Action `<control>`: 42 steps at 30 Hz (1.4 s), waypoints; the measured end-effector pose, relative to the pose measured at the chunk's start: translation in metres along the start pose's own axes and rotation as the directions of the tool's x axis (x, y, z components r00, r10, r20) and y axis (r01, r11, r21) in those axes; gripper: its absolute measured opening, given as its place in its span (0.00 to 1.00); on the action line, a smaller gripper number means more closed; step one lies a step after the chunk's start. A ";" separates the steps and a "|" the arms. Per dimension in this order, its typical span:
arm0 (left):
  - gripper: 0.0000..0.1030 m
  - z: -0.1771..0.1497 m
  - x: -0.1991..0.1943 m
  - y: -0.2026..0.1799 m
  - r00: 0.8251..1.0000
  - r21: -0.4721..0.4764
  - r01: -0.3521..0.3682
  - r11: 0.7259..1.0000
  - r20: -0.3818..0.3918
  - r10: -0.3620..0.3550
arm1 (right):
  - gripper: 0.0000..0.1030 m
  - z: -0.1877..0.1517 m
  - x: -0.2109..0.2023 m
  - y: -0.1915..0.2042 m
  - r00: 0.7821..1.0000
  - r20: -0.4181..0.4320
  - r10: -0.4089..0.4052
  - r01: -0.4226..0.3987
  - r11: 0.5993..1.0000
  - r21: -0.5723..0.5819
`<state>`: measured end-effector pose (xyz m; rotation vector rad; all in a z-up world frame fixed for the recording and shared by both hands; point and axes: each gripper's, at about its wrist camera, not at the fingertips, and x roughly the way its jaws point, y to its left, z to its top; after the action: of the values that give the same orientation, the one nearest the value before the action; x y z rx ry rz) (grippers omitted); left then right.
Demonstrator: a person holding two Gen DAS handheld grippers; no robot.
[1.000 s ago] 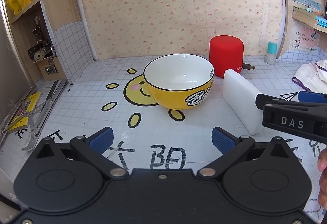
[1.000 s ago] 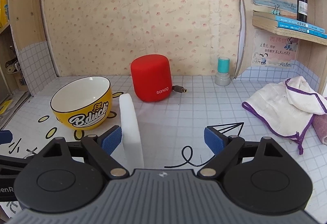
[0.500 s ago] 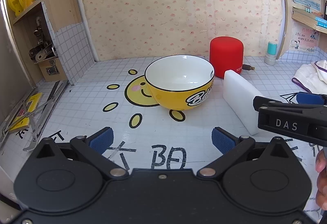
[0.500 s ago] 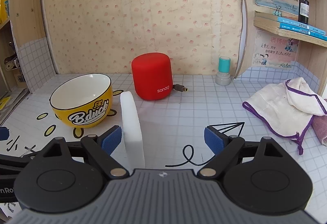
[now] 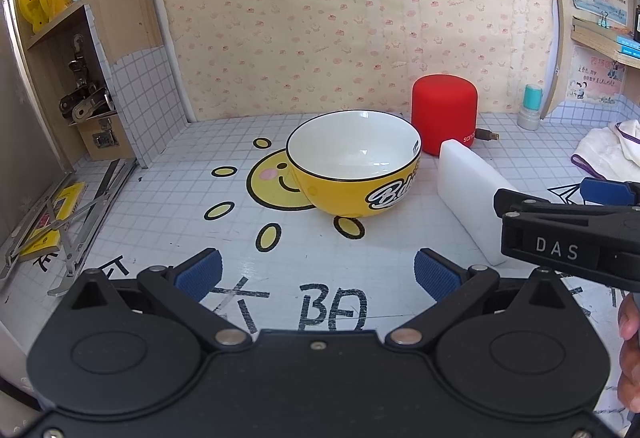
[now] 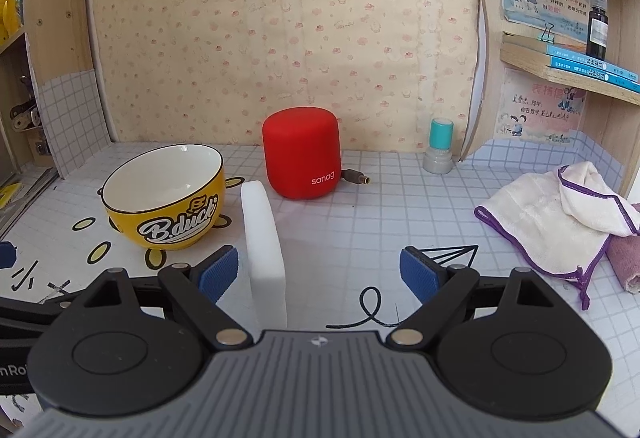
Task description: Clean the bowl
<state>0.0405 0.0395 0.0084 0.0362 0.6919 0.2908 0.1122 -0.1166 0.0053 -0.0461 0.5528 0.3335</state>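
A yellow bowl [image 5: 354, 166] with a white inside stands upright on the checked table, and also shows in the right wrist view [image 6: 166, 196]. A white sponge block [image 5: 470, 194] stands on edge to its right; it shows in the right wrist view [image 6: 262, 238] too. My left gripper [image 5: 316, 276] is open and empty, short of the bowl. My right gripper [image 6: 318, 272] is open, with the sponge's near end between its fingers, close to the left pad [image 6: 220, 272]. The right gripper shows in the left wrist view [image 5: 568, 234].
A red cylinder speaker [image 6: 302, 154] with a cable stands behind the sponge. A teal-capped stamp [image 6: 440, 152] stands by the right shelf. A white cloth with purple trim [image 6: 560, 214] lies at the right. A metal stand [image 5: 56, 226] lies at the left edge.
Both gripper views have risen a little and edged towards the bowl and sponge. Nothing was taken hold of; bowl and sponge have not moved.
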 end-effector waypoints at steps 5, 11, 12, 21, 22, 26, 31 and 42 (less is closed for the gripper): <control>1.00 0.000 -0.002 -0.002 1.000 0.010 -0.002 1.000 0.004 0.002 | 0.86 0.000 -0.003 0.004 1.000 0.009 -0.017 0.017 1.000 -0.016; 1.00 -0.001 -0.006 -0.005 1.000 0.031 -0.014 0.999 0.013 0.013 | 0.86 0.001 -0.005 0.002 1.000 0.007 -0.012 0.012 1.000 0.006; 1.00 -0.001 -0.006 -0.005 1.000 0.032 -0.010 0.999 0.012 0.010 | 0.86 0.001 -0.005 0.003 1.000 0.005 -0.014 0.014 1.000 0.004; 1.00 -0.001 -0.005 -0.002 1.000 0.022 0.001 1.000 -0.005 -0.001 | 0.86 -0.004 -0.010 0.012 0.999 -0.004 -0.047 0.047 0.999 0.002; 1.00 -0.001 -0.004 -0.003 1.000 0.021 0.002 1.000 -0.007 -0.001 | 0.86 -0.004 -0.010 0.013 0.999 -0.006 -0.052 0.052 0.999 -0.001; 1.00 -0.001 -0.004 -0.004 1.000 0.029 -0.002 1.000 -0.006 0.002 | 0.86 -0.002 -0.009 0.015 0.998 -0.016 -0.055 0.055 0.998 0.003; 1.00 -0.002 -0.004 -0.004 1.000 0.036 -0.007 0.999 -0.007 0.008 | 0.86 -0.001 -0.008 0.016 0.999 -0.021 -0.049 0.049 0.999 0.009; 1.00 -0.002 -0.002 -0.003 1.000 0.023 0.004 1.000 -0.022 -0.003 | 0.86 -0.003 -0.007 0.021 0.999 -0.035 -0.041 0.042 0.999 0.006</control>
<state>0.0382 0.0360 0.0075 0.0533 0.7174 0.2801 0.0985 -0.0987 0.0071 -0.0566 0.5872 0.2908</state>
